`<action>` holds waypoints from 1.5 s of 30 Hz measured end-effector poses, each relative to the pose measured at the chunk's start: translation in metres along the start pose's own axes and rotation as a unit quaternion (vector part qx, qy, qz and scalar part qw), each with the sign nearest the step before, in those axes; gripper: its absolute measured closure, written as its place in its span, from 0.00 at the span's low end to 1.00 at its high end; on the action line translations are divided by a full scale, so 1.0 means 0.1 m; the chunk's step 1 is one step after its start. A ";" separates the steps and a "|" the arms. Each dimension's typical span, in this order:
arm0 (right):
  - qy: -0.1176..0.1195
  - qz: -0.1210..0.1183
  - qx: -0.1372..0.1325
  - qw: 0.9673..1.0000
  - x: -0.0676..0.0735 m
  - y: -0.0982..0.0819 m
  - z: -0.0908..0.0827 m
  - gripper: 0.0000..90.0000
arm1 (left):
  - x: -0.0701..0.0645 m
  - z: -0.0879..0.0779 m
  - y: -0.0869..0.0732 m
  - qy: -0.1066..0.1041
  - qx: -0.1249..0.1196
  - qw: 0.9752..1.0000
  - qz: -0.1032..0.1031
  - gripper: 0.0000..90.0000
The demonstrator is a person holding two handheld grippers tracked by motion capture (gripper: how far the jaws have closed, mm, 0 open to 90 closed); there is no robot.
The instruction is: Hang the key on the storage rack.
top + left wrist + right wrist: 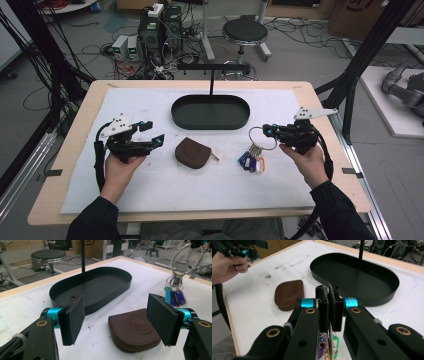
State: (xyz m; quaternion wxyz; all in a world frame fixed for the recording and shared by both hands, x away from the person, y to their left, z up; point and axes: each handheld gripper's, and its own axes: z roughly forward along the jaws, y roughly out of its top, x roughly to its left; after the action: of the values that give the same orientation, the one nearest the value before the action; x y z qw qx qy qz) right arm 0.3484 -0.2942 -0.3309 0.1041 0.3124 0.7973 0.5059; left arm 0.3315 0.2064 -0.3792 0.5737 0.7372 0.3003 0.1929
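The right gripper (268,131) has its fingers clamped on the big wire ring of a key bunch with coloured plastic tags (252,161), right of centre in the high view, tags probably just off the tabletop (150,190). The black oval tray with an upright stand (210,111) holds nothing; hanging or dropping remains. The left gripper (150,133) waits, fingers wide. Its view shows the 1 brown leather zip pouch (135,330) embossed; the right gripper view shows pads meeting.

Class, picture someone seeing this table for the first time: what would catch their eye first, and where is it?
The right gripper, at the table's right, is shut on a big metal ring, and the key bunch dangles from it with coloured tags. A brown pouch lies mid-table, in front of the open left gripper. Behind it sits a black oval tray.
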 end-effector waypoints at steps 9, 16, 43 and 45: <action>0.015 -0.022 -0.008 1.000 -0.07 0.41 0.02 0.98 | 0.03 -0.04 -0.07 0.001 -0.008 1.000 -0.003 0.34; 0.018 -0.034 -0.015 0.999 -0.17 0.73 0.09 0.98 | 0.07 -0.10 -0.06 0.012 -0.013 1.000 0.002 0.34; -0.013 -0.036 -0.008 0.999 -0.66 1.19 0.66 0.98 | -0.03 -0.03 -0.09 0.009 -0.002 1.000 0.018 0.34; -0.019 -0.042 -0.014 0.999 -0.68 1.21 0.69 0.98 | -0.03 -0.04 -0.09 0.008 -0.002 1.000 0.018 0.34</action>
State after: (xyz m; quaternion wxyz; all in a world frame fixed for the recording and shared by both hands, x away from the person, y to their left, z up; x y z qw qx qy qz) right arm 0.4824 -0.2489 -0.2679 0.1450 0.2866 0.8006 0.5059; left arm 0.3245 0.2084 -0.3872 0.5692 0.7394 0.2918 0.2098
